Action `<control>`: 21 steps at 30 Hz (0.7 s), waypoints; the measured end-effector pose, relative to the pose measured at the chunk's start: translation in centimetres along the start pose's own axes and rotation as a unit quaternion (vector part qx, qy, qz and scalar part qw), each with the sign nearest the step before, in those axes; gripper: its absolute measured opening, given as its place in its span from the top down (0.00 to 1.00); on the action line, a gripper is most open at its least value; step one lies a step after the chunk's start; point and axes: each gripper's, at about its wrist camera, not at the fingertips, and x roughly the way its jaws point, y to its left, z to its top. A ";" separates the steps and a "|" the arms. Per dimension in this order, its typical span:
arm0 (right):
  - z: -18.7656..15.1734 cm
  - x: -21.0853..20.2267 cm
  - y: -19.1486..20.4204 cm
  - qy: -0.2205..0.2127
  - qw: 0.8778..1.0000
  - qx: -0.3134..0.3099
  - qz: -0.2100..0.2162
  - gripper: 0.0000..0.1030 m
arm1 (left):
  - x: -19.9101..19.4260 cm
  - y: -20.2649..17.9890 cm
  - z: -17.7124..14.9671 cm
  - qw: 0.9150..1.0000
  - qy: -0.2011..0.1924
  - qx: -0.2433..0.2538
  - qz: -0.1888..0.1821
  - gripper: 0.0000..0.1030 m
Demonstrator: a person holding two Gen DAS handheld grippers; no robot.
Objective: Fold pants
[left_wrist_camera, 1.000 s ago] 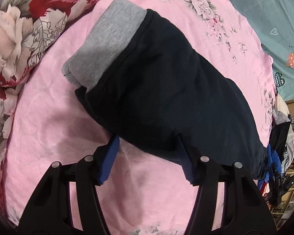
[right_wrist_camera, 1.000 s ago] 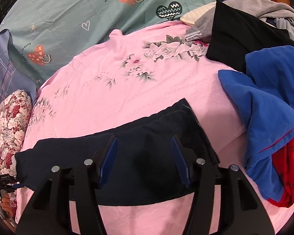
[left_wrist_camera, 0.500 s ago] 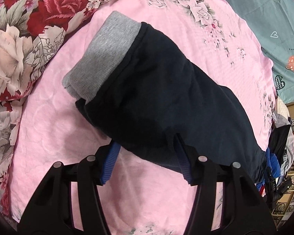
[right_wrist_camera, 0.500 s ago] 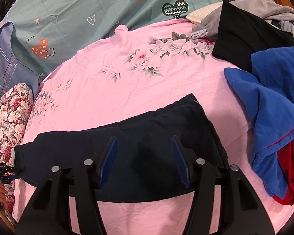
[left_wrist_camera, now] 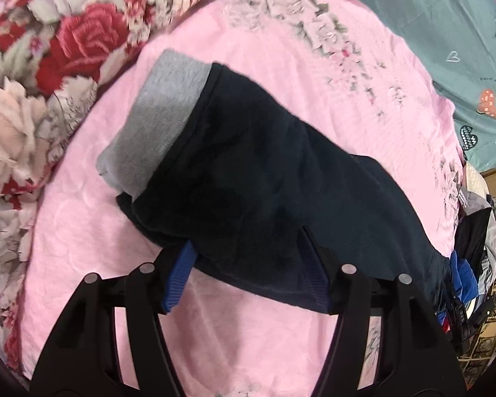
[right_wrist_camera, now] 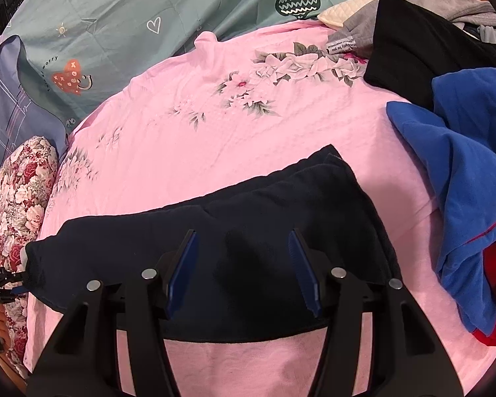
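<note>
Dark pants [left_wrist_camera: 268, 195], grey waistband [left_wrist_camera: 155, 122] at left, lie folded on the pink bed sheet [left_wrist_camera: 89, 264]. Left tongs [left_wrist_camera: 248, 274], jaws just opening, straddle the near hem, released. Right tongs [right_wrist_camera: 244, 271] hover spread above the leg end, released. Blue garment [right_wrist_camera: 463, 172] at right.

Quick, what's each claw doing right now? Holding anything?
Left claw: jaws have just been opening, spread around the near edge of the dark pants, not pinching them.
Right claw: open above the pants, holding nothing.
</note>
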 end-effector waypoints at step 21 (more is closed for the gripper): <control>-1.1 0.5 -1.8 0.030 0.998 0.014 -0.053 0.45 | -0.9 0.7 -2.0 0.993 -0.036 0.038 0.103 0.56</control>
